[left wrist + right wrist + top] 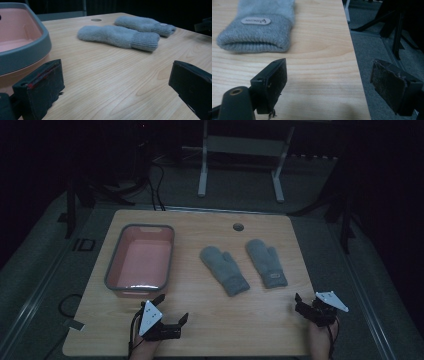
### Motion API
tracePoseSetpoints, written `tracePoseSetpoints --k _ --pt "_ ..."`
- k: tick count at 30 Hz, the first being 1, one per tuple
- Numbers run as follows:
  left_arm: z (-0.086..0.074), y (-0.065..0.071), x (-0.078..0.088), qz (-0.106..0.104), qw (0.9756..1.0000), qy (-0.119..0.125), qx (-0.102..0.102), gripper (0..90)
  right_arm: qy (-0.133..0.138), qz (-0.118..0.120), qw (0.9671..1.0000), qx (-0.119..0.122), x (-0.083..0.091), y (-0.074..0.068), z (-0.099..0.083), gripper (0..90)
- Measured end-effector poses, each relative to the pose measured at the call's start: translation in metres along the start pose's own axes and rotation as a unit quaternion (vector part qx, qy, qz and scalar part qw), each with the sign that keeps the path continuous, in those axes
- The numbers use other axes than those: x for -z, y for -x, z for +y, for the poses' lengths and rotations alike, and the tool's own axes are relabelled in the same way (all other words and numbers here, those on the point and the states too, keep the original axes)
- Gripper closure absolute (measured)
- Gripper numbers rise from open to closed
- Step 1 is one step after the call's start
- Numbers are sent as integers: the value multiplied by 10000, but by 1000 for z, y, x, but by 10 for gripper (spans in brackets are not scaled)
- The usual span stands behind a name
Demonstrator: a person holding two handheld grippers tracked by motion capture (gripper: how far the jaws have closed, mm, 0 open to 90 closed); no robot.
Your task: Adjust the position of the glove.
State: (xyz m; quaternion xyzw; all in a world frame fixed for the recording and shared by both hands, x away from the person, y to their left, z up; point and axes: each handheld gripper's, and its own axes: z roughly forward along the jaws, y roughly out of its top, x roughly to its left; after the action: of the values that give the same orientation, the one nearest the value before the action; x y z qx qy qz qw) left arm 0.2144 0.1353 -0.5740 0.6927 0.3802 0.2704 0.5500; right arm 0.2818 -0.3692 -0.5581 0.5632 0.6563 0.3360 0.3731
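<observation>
From the high view, there's a light wooden table with a grey-rimmed tub that's pink inside, sitting on the left half. To its right are two grey mittens lying flat, cuffs toward the person: the left mitten roughly mid-table and the right mitten just beside it, the two apart with a strip of bare wood between them. The left gripper sits at the near edge right in front of the tub, jaws spread wide with nothing in them, and the right gripper is over by the near right corner, close to the right mitten's cuff, also holding nothing. A round hole sits near the far edge of the table. In the left gripper view, the two black jaws stand far apart with just bare wood between them; the tub's grey rim is close on the left, and both mittens lie further off, well apart from the jaws. In the right gripper view, the jaws are again wide open and empty. One hangs over the table, the other out past the table's edge above grey carpet. The right mitten's ribbed cuff, with a small oval label, lies just ahead of the jaw over the table, near but not touching.
</observation>
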Motion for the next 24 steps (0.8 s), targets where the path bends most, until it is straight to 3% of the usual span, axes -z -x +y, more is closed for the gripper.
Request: tracePoseSetpoints --k 6,9,10,13,16,24 --pt "1 2 -1 82 9999 -89 -76 3 -251 130 9996 -45 -2 1 1 143" --pt "1 1 -2 110 9999 -118 -31 3 -568 621 9965 17 -2 -1 9 142" --pt "1 1 -2 110 9999 -118 -31 3 -568 621 9965 17 -2 -1 9 142" --pt "1 1 -2 113 9999 -97 18 3 -549 956 9939 57 0 -7 19 143" --pt "1 0 -1 112 9999 -93 27 3 -590 1088 9920 247 -1 -13 28 143" --pt "1 0 -1 99 9999 -75 20 3 -575 1474 9865 423 -5 -27 57 140"
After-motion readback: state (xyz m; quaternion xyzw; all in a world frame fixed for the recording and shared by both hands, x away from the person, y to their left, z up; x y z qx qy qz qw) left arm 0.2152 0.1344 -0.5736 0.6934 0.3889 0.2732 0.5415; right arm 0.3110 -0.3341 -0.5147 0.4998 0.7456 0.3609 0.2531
